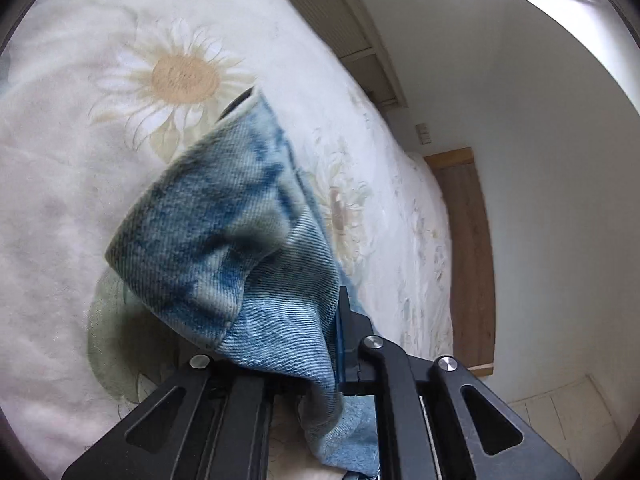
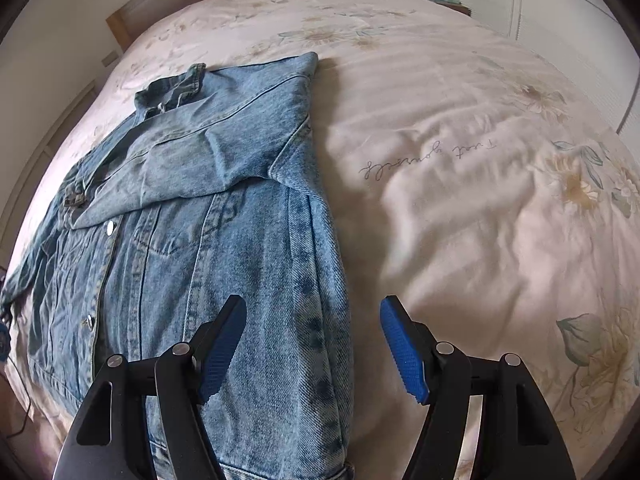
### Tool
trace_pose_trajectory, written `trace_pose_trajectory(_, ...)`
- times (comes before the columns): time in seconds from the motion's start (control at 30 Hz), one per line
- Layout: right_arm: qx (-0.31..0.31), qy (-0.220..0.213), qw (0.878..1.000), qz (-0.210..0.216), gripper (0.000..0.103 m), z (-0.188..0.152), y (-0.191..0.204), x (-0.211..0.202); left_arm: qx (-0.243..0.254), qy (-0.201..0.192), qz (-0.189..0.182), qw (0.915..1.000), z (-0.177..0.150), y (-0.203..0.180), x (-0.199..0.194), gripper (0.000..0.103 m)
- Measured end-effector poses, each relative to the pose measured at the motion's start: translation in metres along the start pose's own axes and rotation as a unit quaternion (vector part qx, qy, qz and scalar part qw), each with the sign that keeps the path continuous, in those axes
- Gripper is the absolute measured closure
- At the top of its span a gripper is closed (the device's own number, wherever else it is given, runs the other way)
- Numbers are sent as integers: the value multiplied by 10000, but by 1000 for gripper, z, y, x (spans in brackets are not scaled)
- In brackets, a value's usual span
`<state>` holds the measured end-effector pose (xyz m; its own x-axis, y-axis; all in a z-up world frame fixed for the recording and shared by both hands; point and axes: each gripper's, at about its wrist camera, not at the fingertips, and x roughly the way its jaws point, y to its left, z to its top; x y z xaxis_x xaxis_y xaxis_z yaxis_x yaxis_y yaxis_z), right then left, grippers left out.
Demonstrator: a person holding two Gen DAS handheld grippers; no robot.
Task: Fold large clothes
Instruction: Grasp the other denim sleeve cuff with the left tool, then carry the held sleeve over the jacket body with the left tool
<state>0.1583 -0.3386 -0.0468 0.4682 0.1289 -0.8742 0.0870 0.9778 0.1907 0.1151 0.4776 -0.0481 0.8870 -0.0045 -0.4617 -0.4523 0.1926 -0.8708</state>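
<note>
Denim, we log one blue washed jacket (image 2: 192,240) spread on our cream floral bedspread (image 2: 460,160), left gripper (image 1: 320,340) clamped on a lifted denim fold, right gripper (image 2: 314,344) gaping, empty, over the jacket's edge.

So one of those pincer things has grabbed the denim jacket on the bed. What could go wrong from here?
1. The left tool pinches only a bunched bit of the blue denim jacket; heavy cloth like that could slip out when lifted.
2. The sleeve already folded across the jacket's chest may slide off if the jacket gets tugged.
3. The right tool hangs open over the jacket's edge, pinning nothing, so the jacket might drag across the cream floral bedspread.
</note>
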Motion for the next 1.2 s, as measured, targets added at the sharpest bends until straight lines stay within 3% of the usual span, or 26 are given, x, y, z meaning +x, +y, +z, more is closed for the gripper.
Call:
trace_pose_trajectory(0.07, -61, -20, 10000, 10, 32, -1, 1, -2, 57, -36, 77, 9999, 0, -8, -4, 98)
trace_pose_trajectory(0.4, 222, -235, 9993, 205, 32, -4, -25, -13, 687, 371, -404, 9961, -33, -105, 4, 99)
trace_pose_trajectory(0.6, 431, -341, 9978, 375, 32, -14, -45, -16, 1370, 771, -683, 9852, -76, -189, 18, 100)
trace_pose_trajectory(0.73, 570, -395, 9964, 481, 32, -18, -60, -19, 1800, 1065, -938, 9734, -128, -245, 43, 100)
trace_pose_trajectory(0.87, 700, -504, 9948, 540, 32, -19, -78, -27, 2315, 1430, -1156, 9553, -198, -299, 65, 100)
trace_pose_trajectory(1.0, 882, -611, 9926, 567, 32, -23, -99, -37, 2753, 1831, -1327, 9344, -279, -319, 74, 100)
trace_pose_trajectory(1.2, 1062, -729, 9902, 538, 32, -29, -125, -48, 3725, 2595, -1175, 8833, -397, -331, 106, 100)
